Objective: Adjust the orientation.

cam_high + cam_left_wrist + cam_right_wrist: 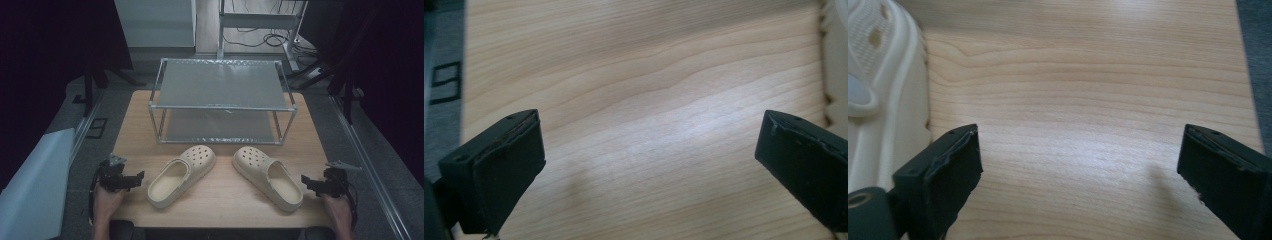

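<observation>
Clogs, left clog (pixel 182 174) and right clog (pixel 268 176), lie on the counter (pixel 225 197) between the left gripper (pixel 136 179) and right gripper (pixel 307 182), jaws wide, empty.

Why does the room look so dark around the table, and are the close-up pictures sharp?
High view: light falls on the wooden table and the two-tier metal rack, while the surroundings sink into near black; the two cream clogs look slightly soft. Left gripper view: a pale sheen lies on the wood, with a faint shadow near the left tongs. Right gripper view: the wood grain is crisp, the right tongs a little soft.
</observation>
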Demonstrator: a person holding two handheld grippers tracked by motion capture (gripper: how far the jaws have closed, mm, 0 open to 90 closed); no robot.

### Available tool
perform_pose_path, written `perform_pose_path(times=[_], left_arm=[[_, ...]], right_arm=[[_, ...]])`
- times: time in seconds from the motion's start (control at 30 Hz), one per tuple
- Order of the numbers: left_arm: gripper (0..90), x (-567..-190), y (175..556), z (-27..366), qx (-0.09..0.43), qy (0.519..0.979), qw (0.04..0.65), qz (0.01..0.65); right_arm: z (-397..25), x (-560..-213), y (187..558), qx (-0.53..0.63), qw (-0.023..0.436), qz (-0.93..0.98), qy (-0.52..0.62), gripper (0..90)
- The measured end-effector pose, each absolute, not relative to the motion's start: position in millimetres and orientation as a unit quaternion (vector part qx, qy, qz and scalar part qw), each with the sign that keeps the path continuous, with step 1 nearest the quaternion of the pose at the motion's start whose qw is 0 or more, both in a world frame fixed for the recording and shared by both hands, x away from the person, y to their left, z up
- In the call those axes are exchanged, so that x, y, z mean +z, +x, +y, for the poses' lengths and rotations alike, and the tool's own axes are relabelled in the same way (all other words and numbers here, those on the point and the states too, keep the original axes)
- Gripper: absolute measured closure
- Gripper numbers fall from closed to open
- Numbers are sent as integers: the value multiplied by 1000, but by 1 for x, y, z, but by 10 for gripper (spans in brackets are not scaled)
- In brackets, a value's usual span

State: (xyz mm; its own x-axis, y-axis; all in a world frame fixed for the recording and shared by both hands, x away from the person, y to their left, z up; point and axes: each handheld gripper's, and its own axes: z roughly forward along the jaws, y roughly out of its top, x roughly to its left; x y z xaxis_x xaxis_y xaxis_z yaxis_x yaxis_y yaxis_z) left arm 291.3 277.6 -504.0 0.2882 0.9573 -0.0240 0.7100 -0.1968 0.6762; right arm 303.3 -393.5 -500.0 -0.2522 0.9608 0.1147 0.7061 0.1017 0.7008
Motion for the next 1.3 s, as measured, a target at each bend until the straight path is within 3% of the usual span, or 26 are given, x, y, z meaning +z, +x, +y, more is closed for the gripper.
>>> perform_pose_path(times=[0.57, 1.3], left_arm=[[0, -501, 290, 271, 226, 757, 321, 522], [0, -506, 298, 253, 207, 792, 281, 501]], right_arm=[[-389, -503, 308, 342, 190, 727, 565, 33], [-389, -503, 308, 348, 192, 722, 566, 51]])
